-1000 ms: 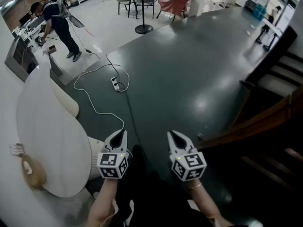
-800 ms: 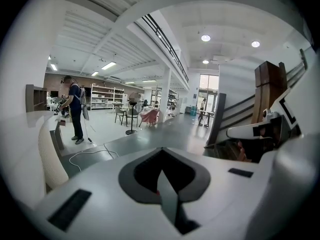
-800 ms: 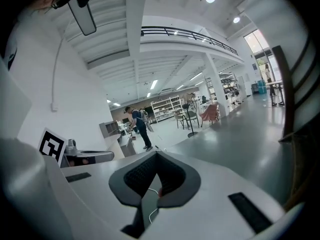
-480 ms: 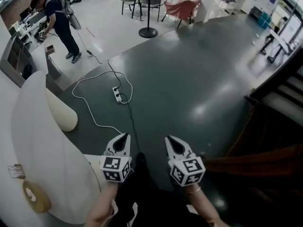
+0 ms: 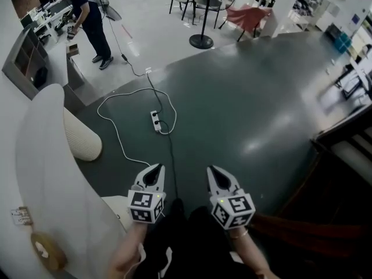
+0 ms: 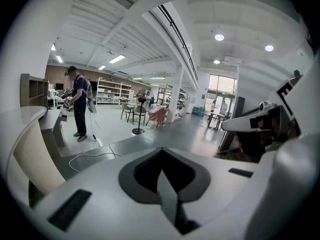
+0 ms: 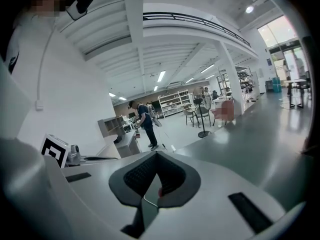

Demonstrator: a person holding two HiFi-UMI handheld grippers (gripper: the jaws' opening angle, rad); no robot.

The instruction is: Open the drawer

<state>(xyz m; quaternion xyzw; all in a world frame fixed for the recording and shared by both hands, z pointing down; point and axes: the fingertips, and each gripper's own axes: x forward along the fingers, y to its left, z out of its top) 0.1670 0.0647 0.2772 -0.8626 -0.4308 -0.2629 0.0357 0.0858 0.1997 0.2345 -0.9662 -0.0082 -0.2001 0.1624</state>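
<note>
Jaws of left hand-held gripper (image 5: 154, 171) and right hand-held gripper (image 5: 214, 172) are pressed together, empty, side by side above dark floor (image 5: 244, 103). Power strip (image 5: 156, 121) lies ahead. No view lets drawer be made out.

White cable (image 5: 116, 133) loops to power strip (image 5: 156, 121) on dark floor (image 5: 244, 109); person (image 5: 92, 13) stands at far desk (image 5: 55, 63).

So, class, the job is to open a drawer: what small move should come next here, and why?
Probably turn toward the white counter to look for a drawer: none shows in any view. The left gripper and right gripper are shut, empty, held out over the dark floor.
</note>
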